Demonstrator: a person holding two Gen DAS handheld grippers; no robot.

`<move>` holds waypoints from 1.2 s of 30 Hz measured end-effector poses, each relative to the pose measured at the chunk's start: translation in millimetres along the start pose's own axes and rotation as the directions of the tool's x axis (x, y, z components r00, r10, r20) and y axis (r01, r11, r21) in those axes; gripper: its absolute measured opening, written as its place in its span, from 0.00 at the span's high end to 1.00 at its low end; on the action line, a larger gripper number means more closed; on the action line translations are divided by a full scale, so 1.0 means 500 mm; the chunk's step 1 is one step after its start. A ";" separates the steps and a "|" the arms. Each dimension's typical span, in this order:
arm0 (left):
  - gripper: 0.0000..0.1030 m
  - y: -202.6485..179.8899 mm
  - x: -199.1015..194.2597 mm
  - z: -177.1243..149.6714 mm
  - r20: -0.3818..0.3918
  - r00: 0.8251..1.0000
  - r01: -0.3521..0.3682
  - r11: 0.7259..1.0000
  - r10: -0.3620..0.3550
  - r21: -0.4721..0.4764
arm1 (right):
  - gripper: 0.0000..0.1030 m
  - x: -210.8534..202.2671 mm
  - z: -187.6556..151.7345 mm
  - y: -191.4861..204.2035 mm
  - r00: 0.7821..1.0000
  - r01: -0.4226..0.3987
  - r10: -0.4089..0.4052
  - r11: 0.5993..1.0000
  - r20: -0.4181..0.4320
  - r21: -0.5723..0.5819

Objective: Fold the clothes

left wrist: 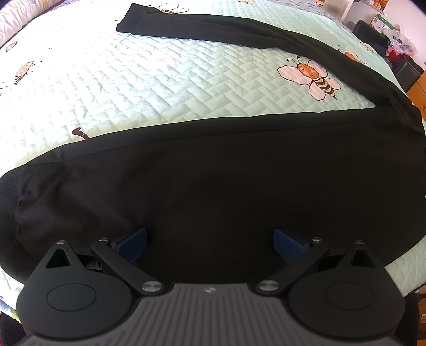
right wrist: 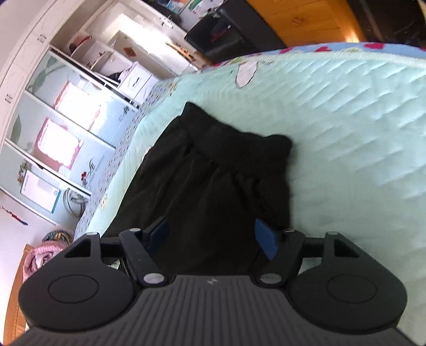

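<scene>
A pair of black trousers lies on a pale green quilted bedspread. One leg runs across the near part of the bed; the other stretches away to the far left. My left gripper hangs just above the near leg, jaws wide open, with the blue pads apart over flat cloth. In the right wrist view the trousers' elastic waistband lies ahead of my right gripper. Its jaws stand open, and dark cloth lies between the blue pads without being pinched.
The bedspread carries bee prints. The bed's edge falls away on the left of the right wrist view toward white wardrobes and a wooden floor. A black box and clutter stand past the far edge.
</scene>
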State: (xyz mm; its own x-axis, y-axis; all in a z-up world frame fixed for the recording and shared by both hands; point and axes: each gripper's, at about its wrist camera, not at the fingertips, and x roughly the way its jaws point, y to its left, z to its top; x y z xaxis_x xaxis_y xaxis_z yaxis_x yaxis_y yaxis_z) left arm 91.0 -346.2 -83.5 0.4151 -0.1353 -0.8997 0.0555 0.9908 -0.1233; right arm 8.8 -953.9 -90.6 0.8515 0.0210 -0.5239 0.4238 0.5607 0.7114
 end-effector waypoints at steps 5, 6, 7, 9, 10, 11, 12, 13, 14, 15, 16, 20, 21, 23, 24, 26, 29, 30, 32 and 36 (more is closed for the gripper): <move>0.00 0.001 0.000 0.000 0.000 1.000 0.009 1.000 -0.009 0.006 | 0.26 -0.047 -0.006 -0.013 0.998 0.024 -0.025 1.000 0.058 0.021; 0.00 0.001 0.000 0.000 -0.001 1.000 0.009 1.000 -0.009 0.005 | 0.23 -0.056 -0.006 -0.017 0.997 0.018 -0.020 0.999 0.076 0.032; 0.00 0.001 0.001 0.001 -0.002 1.000 0.009 1.000 -0.009 0.003 | 0.19 -0.062 -0.004 -0.021 0.995 0.011 -0.015 0.999 0.095 0.042; 0.00 0.001 0.001 0.002 -0.006 1.000 0.008 1.000 -0.008 -0.001 | 0.19 -0.060 0.005 -0.033 0.992 -0.045 0.036 0.996 0.121 0.072; 0.00 0.001 0.001 0.003 -0.008 1.000 0.009 1.000 -0.009 -0.005 | 0.19 -0.058 0.010 -0.040 0.989 -0.083 0.070 0.993 0.131 0.090; 0.00 0.002 0.001 0.004 -0.010 1.000 0.009 1.000 -0.009 -0.009 | 0.19 -0.056 0.016 -0.048 0.985 -0.112 0.095 0.988 0.142 0.111; 0.00 0.002 0.002 0.005 -0.012 1.000 0.010 1.000 -0.010 -0.012 | 0.19 -0.056 0.022 -0.060 0.983 -0.121 0.099 0.983 0.154 0.137; 0.00 0.004 0.001 0.006 -0.013 1.000 0.014 1.000 -0.014 -0.020 | 0.19 -0.056 0.029 -0.075 0.982 -0.111 0.085 0.981 0.167 0.158; 0.00 0.006 0.001 0.007 -0.012 1.000 0.018 0.999 -0.018 -0.029 | 0.19 -0.054 0.037 -0.089 0.983 -0.086 0.057 0.982 0.173 0.167; 0.00 0.008 0.001 0.007 -0.012 1.000 0.022 0.999 -0.023 -0.038 | 0.19 -0.050 0.045 -0.103 0.984 -0.059 0.030 0.984 0.174 0.168; 0.00 0.010 0.000 0.007 -0.012 1.000 0.025 0.999 -0.026 -0.045 | 0.19 -0.045 0.052 -0.115 0.986 -0.039 0.013 0.988 0.165 0.152; 0.00 0.009 0.000 0.012 -0.021 1.000 0.021 0.998 -0.022 -0.054 | 0.21 -0.026 0.059 -0.129 0.992 -0.057 0.052 0.998 0.116 0.039; 0.00 0.008 0.001 0.013 -0.025 1.000 0.016 0.998 -0.018 -0.056 | 0.21 -0.020 0.060 -0.122 0.993 -0.047 0.048 0.999 0.106 -0.005; 0.00 0.006 0.003 0.017 -0.033 0.999 0.007 0.998 -0.009 -0.062 | 0.21 -0.008 0.063 -0.105 0.995 -0.028 0.036 0.996 0.090 -0.081; 0.00 0.005 0.004 0.019 -0.038 0.999 0.003 0.998 -0.005 -0.064 | 0.21 -0.001 0.065 -0.098 0.996 -0.021 0.030 0.994 0.084 -0.109; 0.00 0.005 0.005 0.022 -0.043 0.999 -0.003 0.997 -0.001 -0.073 | 0.22 0.010 0.070 -0.087 0.997 -0.020 0.029 0.992 0.078 -0.121; 0.00 0.004 0.007 0.025 -0.047 0.999 -0.012 0.996 0.007 -0.086 | 0.41 0.025 0.066 -0.073 0.998 -0.017 0.025 0.990 0.050 -0.143; 0.00 0.003 0.007 0.025 -0.048 0.999 -0.017 0.996 0.012 -0.089 | 0.51 0.029 0.065 -0.070 0.999 -0.004 0.011 0.988 0.043 -0.152; 0.00 -0.001 0.006 0.026 -0.050 0.998 -0.028 0.996 0.024 -0.088 | 0.69 0.024 0.061 -0.071 0.999 0.030 -0.023 0.986 0.046 -0.165; 0.02 -0.014 -0.007 0.030 -0.044 0.999 -0.009 0.997 0.006 -0.079 | 0.86 0.011 0.064 -0.091 0.998 0.049 -0.042 0.989 0.054 -0.138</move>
State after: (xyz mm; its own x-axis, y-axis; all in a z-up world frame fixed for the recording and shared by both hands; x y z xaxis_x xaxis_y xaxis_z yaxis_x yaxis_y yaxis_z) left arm 102.8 -352.7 -73.4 0.3749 -0.1294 -0.9180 -0.0200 0.9889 -0.1475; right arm 4.2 -1005.5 -111.0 0.8481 -0.0472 -0.5277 0.4187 0.6700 0.6130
